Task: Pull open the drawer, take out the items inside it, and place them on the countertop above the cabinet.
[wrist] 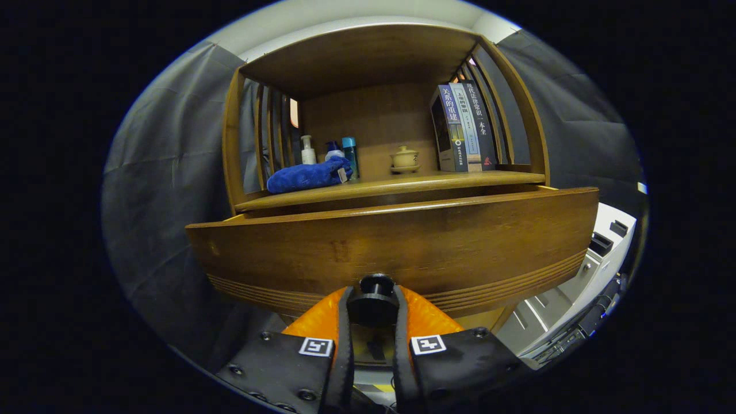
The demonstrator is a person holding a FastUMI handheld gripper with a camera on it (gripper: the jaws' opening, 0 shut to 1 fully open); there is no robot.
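The drawer (pixel 397 241) stands pulled out from the cabinet (pixel 368 57), its wooden front wide before me. Its dark round knob (pixel 375 293) sits between my fingers, and my gripper (pixel 372 313) is clenched on it, one finger pressing each side. I judge the opening step is in hand or nearly done. Next I would let go, rise over the front and look inside; its contents are hidden from here. Above lies the countertop (pixel 402 183), already holding a blue cloth (pixel 307 175), bottles (pixel 309 150), a teacup (pixel 405 158) and books (pixel 463 126).

Countertop (pixel 402 185) w/ towel (pixel 307 175), bottles (pixel 309 150), teacup (pixel 405 158), books (pixel 463 127)
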